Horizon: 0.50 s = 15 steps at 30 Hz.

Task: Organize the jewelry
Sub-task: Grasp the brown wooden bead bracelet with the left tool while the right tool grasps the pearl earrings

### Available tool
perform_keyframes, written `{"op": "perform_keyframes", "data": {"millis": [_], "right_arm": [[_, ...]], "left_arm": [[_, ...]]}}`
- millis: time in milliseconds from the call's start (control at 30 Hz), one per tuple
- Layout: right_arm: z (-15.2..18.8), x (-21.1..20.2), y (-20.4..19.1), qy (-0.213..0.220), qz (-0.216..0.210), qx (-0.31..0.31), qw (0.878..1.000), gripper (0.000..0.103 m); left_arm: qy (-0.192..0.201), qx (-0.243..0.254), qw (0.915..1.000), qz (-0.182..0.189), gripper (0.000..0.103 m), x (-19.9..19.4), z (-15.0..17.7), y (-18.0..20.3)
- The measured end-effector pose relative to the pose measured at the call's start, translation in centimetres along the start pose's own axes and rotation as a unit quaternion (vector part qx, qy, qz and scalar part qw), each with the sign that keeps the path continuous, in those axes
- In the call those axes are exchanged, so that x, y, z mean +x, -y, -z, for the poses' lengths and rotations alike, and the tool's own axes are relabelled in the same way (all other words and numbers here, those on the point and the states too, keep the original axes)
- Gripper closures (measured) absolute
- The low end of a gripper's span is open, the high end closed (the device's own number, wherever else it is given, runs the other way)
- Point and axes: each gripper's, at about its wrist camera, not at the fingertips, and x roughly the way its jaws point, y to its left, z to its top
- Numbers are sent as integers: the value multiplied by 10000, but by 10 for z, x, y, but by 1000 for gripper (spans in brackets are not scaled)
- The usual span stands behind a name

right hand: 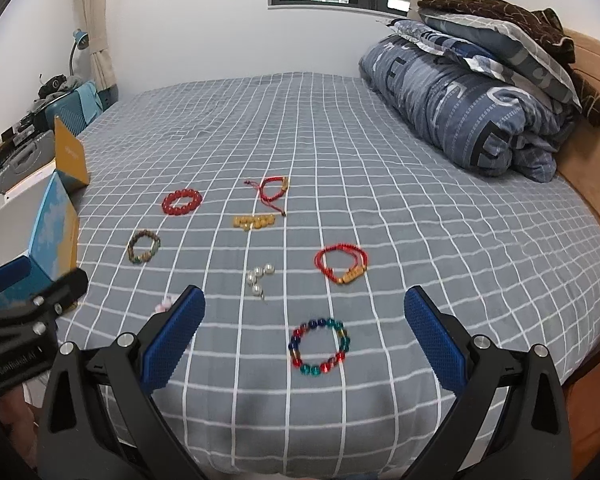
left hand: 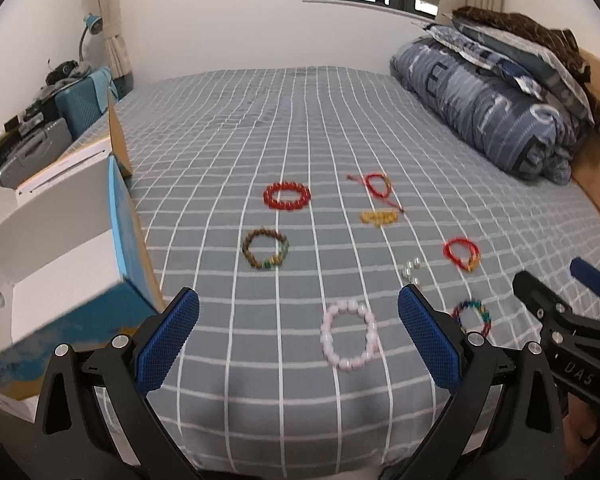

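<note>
Several bracelets lie on the grey checked bed. My left gripper (left hand: pixel 298 312) is open above a pale pink bead bracelet (left hand: pixel 350 334). My right gripper (right hand: pixel 304 312) is open above a multicoloured bead bracelet (right hand: pixel 319 346). Farther out lie a red bead bracelet (left hand: pixel 287 196), a brown bead bracelet (left hand: pixel 265 249), a red cord bracelet with gold beads (right hand: pixel 342 263), another red cord bracelet (right hand: pixel 274 192), a gold bead strand (right hand: pixel 254 222) and a pearl piece (right hand: pixel 259 276). An open blue and white box (left hand: pixel 60 264) stands at the left bed edge.
A rolled blue quilt and pillows (right hand: pixel 472 92) lie at the bed's far right by the wooden headboard (right hand: pixel 592 128). A cluttered side table with a blue case (left hand: pixel 80 100) and a lamp stands at the left. The bed's front edge (right hand: pixel 300 456) is close below.
</note>
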Motion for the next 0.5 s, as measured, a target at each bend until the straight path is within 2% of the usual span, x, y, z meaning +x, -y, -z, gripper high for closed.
{"op": "perform_keyframes", "data": {"millis": [233, 500], "right_arm": [[-28, 36, -21, -320, -15, -205, 9993, 7], [-37, 105, -51, -877, -105, -398, 9953, 7]], "left_arm": [[-134, -7, 9995, -289, 6, 35, -43, -16], [-693, -21, 9969, -362, 6, 109, -61, -29]]}}
